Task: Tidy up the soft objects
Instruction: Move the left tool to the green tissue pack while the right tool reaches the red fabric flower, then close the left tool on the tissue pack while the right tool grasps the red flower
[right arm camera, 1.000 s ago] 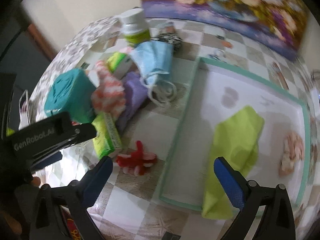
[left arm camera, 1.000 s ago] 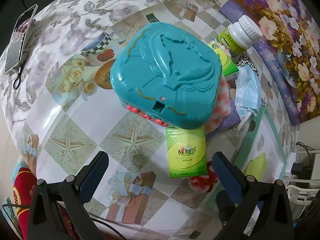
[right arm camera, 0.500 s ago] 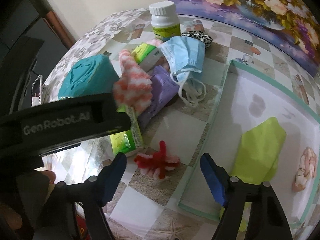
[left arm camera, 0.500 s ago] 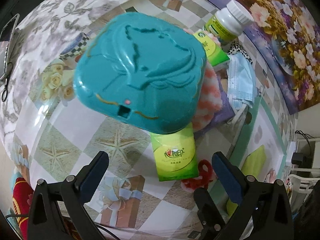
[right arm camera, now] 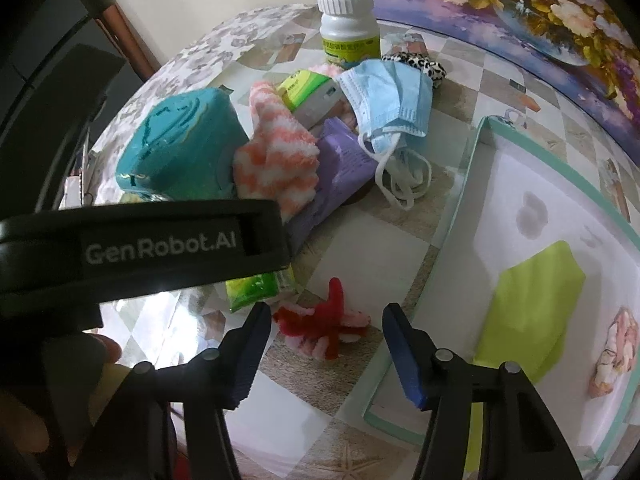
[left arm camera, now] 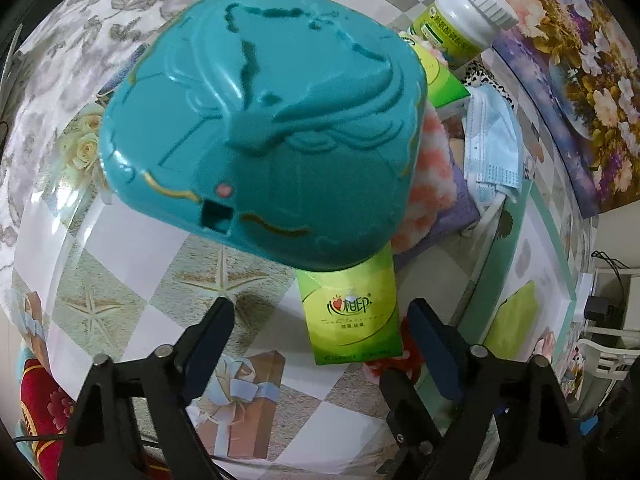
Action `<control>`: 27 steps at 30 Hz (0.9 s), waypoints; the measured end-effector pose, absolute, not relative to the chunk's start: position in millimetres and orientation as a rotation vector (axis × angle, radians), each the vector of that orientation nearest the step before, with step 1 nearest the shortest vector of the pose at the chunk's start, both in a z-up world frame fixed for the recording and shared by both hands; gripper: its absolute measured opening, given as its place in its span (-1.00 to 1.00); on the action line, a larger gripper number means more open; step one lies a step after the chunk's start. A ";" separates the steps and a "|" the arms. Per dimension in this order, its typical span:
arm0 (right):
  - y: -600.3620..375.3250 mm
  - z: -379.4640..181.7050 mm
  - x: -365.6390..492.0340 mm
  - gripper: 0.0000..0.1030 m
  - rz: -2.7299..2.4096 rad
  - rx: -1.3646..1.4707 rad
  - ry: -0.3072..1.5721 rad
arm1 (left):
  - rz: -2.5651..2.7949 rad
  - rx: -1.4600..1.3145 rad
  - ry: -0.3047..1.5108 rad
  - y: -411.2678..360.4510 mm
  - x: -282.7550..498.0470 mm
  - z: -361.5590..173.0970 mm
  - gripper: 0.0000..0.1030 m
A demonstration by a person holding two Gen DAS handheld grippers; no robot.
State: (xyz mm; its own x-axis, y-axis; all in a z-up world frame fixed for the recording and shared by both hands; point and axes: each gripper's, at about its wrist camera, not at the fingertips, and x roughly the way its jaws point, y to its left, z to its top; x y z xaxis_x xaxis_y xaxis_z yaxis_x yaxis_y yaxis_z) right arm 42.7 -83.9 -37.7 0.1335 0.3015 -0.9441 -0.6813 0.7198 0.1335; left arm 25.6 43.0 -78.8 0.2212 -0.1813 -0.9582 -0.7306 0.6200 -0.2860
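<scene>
My left gripper (left arm camera: 322,320) points down over a green tissue pack (left arm camera: 352,312) that lies half under a teal plastic box (left arm camera: 260,120). Its jaws are closing with the pack between them, and the pads stand clear of it. My right gripper (right arm camera: 326,320) hangs over a red and pink fluffy piece (right arm camera: 324,324) on the tablecloth. Its jaws are closing too, and the piece lies between them untouched. In the mint-rimmed tray (right arm camera: 460,208) on the right lie a lime cloth (right arm camera: 532,308) and a small pink soft item (right arm camera: 612,348).
Behind the box is a heap: an orange-and-white sock (right arm camera: 276,160), a purple pack (right arm camera: 344,168), a blue face mask (right arm camera: 388,96), a leopard scrunchie (right arm camera: 416,62) and a white pill bottle (right arm camera: 348,24). The left gripper's black body (right arm camera: 140,248) crowds the right view.
Both pairs of jaws have narrowed. The left gripper came down closer over the tissue pack and teal box. The right gripper settled around the red fluffy piece.
</scene>
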 end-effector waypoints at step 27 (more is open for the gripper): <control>-65.2 -52.6 21.9 0.13 0.752 -0.494 1.234 | 0.480 -0.847 1.340 60.4 -0.8 -84.5 0.00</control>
State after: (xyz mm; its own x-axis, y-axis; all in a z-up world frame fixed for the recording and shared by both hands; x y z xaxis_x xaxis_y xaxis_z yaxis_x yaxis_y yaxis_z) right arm 21.9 -65.2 -52.6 0.1431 0.2417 -0.9597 -0.7422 0.6677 0.0575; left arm -0.8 60.4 -84.5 0.1982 -0.1599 -0.9670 -0.7379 0.6251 -0.2546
